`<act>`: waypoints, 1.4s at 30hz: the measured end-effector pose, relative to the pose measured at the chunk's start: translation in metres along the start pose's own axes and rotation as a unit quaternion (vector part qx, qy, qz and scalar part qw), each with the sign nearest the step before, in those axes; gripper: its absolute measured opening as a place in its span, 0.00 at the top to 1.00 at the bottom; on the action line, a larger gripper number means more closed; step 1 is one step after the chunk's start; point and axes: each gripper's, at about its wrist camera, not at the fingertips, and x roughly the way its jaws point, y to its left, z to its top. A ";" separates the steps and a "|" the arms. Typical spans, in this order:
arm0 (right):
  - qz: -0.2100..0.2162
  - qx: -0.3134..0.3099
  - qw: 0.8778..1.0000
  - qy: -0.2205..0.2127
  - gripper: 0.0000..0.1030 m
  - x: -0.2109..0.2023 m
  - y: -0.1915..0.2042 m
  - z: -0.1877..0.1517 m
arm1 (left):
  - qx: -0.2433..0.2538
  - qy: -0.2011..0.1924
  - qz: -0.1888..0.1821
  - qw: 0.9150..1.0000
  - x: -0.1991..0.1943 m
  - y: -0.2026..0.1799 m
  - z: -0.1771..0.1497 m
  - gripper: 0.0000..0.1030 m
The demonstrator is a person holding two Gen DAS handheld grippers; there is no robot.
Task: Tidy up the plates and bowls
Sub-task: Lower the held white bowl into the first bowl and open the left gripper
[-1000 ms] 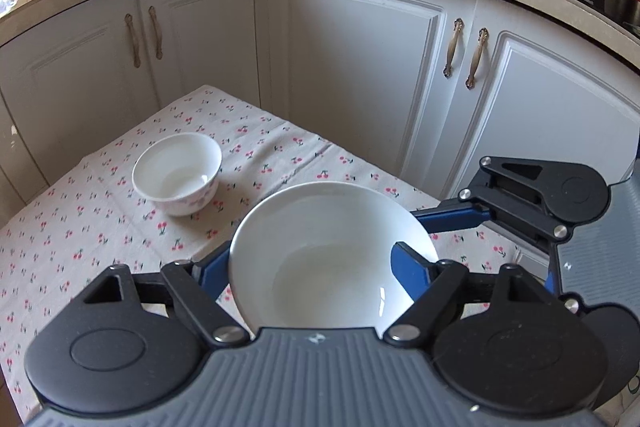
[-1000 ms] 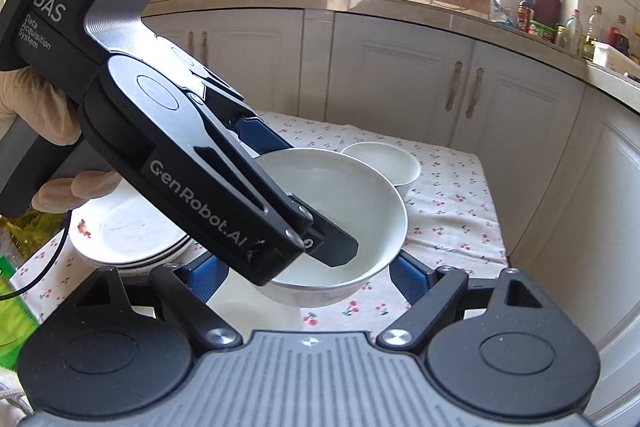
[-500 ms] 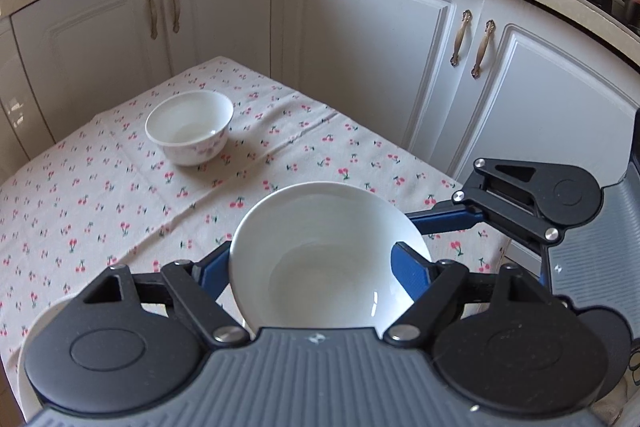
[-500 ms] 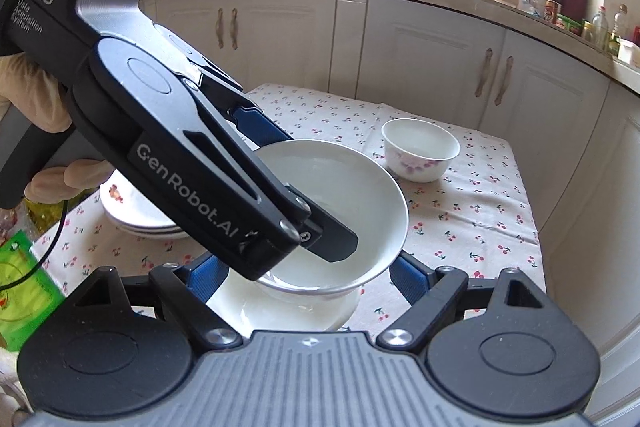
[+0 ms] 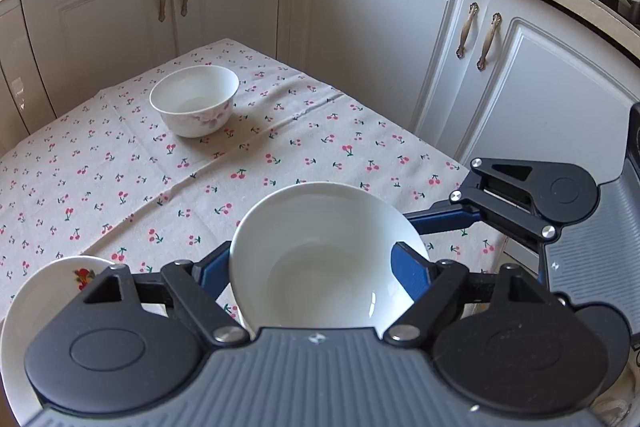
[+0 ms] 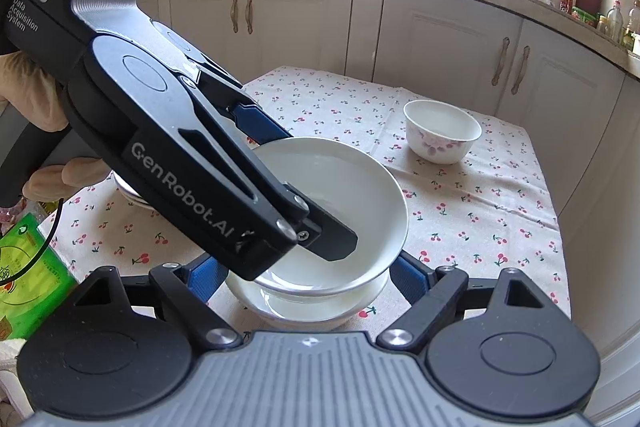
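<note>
**While both claws meet at one bowl**

We see the left claw (image 6: 320, 227) clamped on the white bowl's (image 5: 320, 267) rim, holding it just above a second bowl (image 6: 304, 303) on the worktop (image 5: 120, 167). Our right claw (image 6: 304, 279) straddles that lower bowl; contact unclear. Small floral bowl (image 5: 195, 99) sits well apart.

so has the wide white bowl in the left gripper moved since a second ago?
Yes. The wide white bowl has come down: earlier only tablecloth showed beneath it, now it sits just above a second white bowl on the cherry-print tablecloth.
</note>
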 end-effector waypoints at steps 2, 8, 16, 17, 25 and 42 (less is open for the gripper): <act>0.000 -0.001 1.000 0.003 0.12 0.002 0.000 -0.001 | -0.003 0.002 -0.002 1.000 0.002 0.001 -0.001 0.20; 0.000 -0.003 1.000 0.012 0.12 0.007 0.001 -0.003 | -0.004 0.008 -0.005 1.000 0.007 0.002 -0.004 0.20; 0.006 0.001 1.000 0.018 0.12 0.014 -0.004 -0.005 | -0.007 0.011 -0.009 1.000 0.012 0.005 -0.006 0.20; 0.007 0.002 1.000 0.018 0.12 0.014 -0.005 -0.005 | -0.008 0.012 -0.010 1.000 0.012 0.005 -0.007 0.20; 0.012 0.007 1.000 0.019 0.12 0.016 -0.008 -0.005 | -0.009 0.015 -0.014 1.000 0.017 0.006 -0.009 0.20; 0.029 0.011 0.999 -0.013 0.00 0.005 -0.009 -0.003 | 0.005 0.001 -0.008 1.000 0.007 0.011 -0.011 0.19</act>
